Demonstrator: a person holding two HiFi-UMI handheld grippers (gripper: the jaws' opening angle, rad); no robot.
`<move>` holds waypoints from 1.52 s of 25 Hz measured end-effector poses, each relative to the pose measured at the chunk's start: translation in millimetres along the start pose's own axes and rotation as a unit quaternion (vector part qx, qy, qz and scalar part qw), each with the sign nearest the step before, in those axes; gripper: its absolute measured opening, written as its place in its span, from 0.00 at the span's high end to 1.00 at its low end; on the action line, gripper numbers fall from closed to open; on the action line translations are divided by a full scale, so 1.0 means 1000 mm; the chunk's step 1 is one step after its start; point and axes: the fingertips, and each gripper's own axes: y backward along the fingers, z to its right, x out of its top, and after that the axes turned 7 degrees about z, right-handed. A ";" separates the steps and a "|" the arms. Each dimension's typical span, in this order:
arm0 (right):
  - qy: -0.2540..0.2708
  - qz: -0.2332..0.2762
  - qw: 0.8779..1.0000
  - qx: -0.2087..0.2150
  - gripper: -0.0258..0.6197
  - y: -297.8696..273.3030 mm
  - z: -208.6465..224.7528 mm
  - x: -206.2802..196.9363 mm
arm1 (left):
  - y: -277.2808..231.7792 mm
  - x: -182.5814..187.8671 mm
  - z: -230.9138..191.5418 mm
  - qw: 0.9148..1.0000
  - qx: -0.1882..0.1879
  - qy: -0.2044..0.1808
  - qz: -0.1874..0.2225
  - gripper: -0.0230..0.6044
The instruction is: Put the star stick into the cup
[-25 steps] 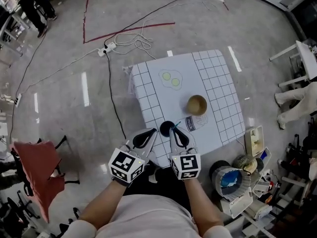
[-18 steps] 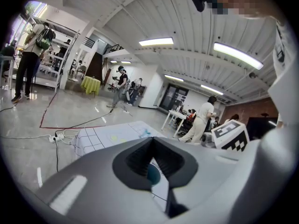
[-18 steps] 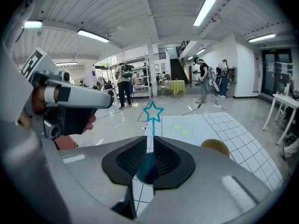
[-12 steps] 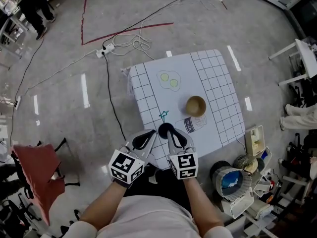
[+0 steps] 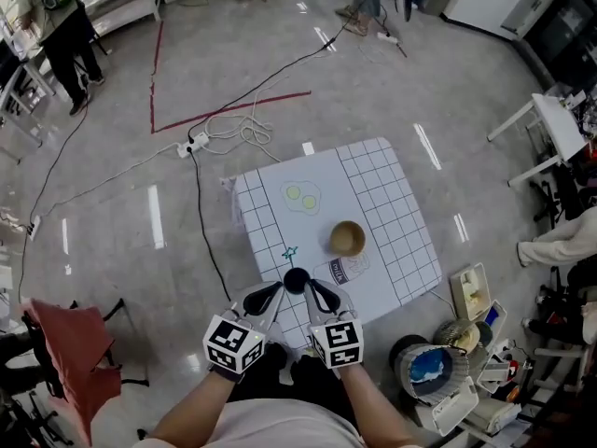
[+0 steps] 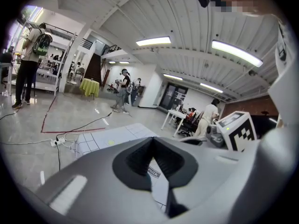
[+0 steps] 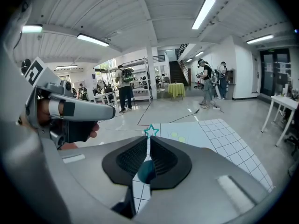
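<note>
Glossy grey floor, red tape, ceiling strip lights.

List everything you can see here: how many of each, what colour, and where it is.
table: one, white cloth with black grid, middle of the floor
cup: one, brown, upright on the table
star stick: one, teal, held near the table's near edge
cables: several, black and white, on the floor beyond the table
left claw: one, grey, shut, empty
right claw: one, grey, shut on the star stick
</note>
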 end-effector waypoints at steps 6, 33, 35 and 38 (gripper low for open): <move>0.008 0.027 0.999 0.015 0.91 0.023 -0.005 0.046 | 0.005 0.033 0.024 1.000 0.002 -0.012 0.018 0.95; 0.059 0.181 0.980 0.056 0.94 0.141 -0.023 0.196 | 0.061 0.155 0.109 0.987 0.057 -0.059 0.137 0.95; 0.063 0.192 0.978 0.059 0.94 0.152 -0.027 0.202 | 0.068 0.161 0.117 0.985 0.059 -0.064 0.146 0.95; 0.067 0.208 0.974 0.064 0.94 0.157 -0.029 0.216 | 0.072 0.175 0.119 0.982 0.062 -0.073 0.161 0.95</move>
